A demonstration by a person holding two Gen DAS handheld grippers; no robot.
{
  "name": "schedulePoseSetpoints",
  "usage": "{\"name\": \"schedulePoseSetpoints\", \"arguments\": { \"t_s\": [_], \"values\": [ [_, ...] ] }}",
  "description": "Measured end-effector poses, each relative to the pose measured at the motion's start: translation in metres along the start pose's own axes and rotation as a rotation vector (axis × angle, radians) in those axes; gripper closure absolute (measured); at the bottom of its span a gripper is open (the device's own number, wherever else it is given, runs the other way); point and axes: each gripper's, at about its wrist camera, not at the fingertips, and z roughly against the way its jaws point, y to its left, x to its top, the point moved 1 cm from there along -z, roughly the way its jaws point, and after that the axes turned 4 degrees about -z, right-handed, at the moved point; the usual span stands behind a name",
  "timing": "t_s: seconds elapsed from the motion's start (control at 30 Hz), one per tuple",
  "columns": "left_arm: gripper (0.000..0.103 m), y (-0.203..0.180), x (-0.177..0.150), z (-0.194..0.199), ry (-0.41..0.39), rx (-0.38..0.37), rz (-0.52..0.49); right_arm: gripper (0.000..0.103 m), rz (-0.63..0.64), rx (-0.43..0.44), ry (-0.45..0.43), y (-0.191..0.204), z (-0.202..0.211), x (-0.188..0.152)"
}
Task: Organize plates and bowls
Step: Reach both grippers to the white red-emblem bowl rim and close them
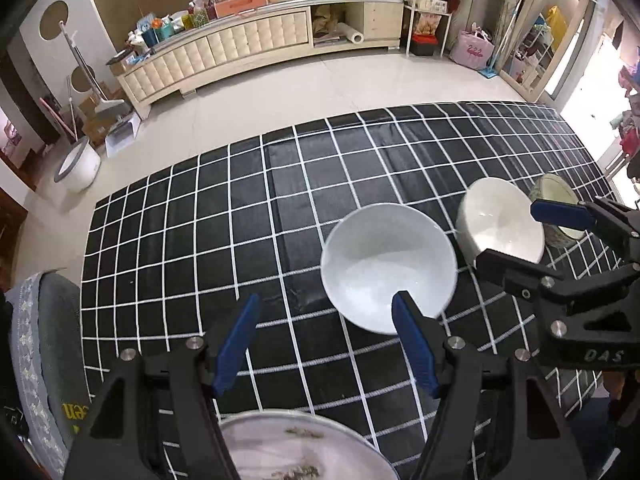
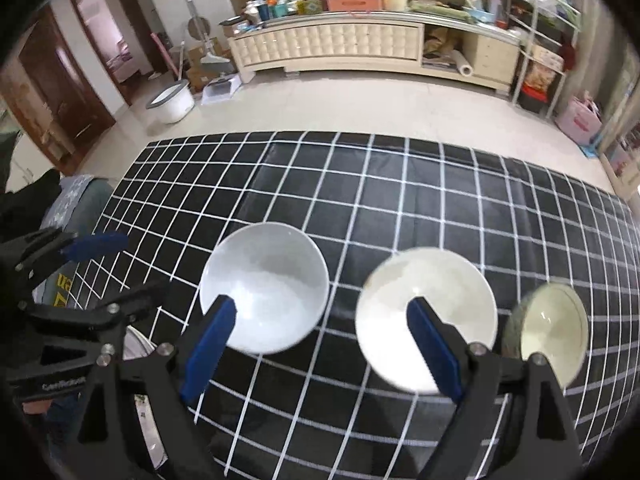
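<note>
Three bowls stand in a row on the black checked tablecloth (image 1: 240, 200): a white bowl (image 1: 388, 264) (image 2: 264, 292), a cream-white bowl (image 1: 500, 220) (image 2: 426, 316) to its right, and a smaller patterned bowl (image 1: 556, 208) (image 2: 548, 332) at the far right. A patterned plate (image 1: 296, 448) lies at the near edge under my left gripper (image 1: 324, 340), which is open and empty just left of the white bowl. My right gripper (image 2: 320, 344) is open and empty, above the gap between the two white bowls; it also shows in the left wrist view (image 1: 520, 236).
A grey cushioned chair (image 1: 44, 352) stands at the table's left edge. Beyond the table are tiled floor, a long cream cabinet (image 1: 240, 48) with clutter, and a white bucket (image 1: 78, 166).
</note>
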Motion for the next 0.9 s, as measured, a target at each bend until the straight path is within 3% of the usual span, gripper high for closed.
{"name": "schedulePoseSetpoints", "arguments": {
  "t_s": [0.07, 0.17, 0.23, 0.27, 0.4, 0.47, 0.53, 0.67, 0.77, 0.8, 0.9],
  "values": [
    [0.036, 0.003, 0.002, -0.008, 0.007, -0.012, -0.004, 0.015, 0.026, 0.002, 0.006, 0.002, -0.007, 0.004],
    [0.039, 0.005, 0.006, -0.021, 0.021, -0.018, -0.011, 0.034, 0.049, 0.013, 0.041, 0.004, -0.021, 0.008],
    [0.048, 0.005, 0.008, -0.028, 0.031, -0.035, -0.019, 0.043, 0.056, 0.017, 0.072, 0.004, -0.032, 0.009],
    [0.054, 0.004, 0.009, -0.032, 0.040, -0.042, -0.026, 0.044, 0.060, 0.014, 0.086, 0.004, -0.037, 0.010],
    [0.061, 0.006, 0.007, -0.044, 0.069, -0.026, -0.037, 0.052, 0.090, 0.007, 0.117, 0.006, -0.050, 0.009],
    [0.074, 0.010, 0.007, -0.051, 0.088, -0.044, -0.028, 0.053, 0.090, 0.003, 0.131, 0.005, -0.055, 0.010],
    [0.078, 0.013, 0.006, -0.057, 0.106, -0.055, -0.017, 0.056, 0.085, -0.001, 0.143, 0.004, -0.061, 0.011],
    [0.078, 0.011, 0.005, -0.066, 0.131, -0.051, -0.024, 0.063, 0.087, -0.011, 0.170, 0.004, -0.073, 0.011],
    [0.078, 0.007, 0.005, -0.072, 0.143, -0.055, -0.028, 0.071, 0.077, -0.027, 0.199, 0.002, -0.082, 0.008],
    [0.078, 0.006, 0.005, -0.073, 0.147, -0.055, -0.027, 0.080, 0.073, -0.027, 0.200, 0.002, -0.084, 0.007],
    [0.081, 0.001, 0.004, -0.079, 0.162, -0.064, -0.027, 0.088, 0.073, -0.043, 0.200, 0.001, -0.085, 0.004]
  ]
}}
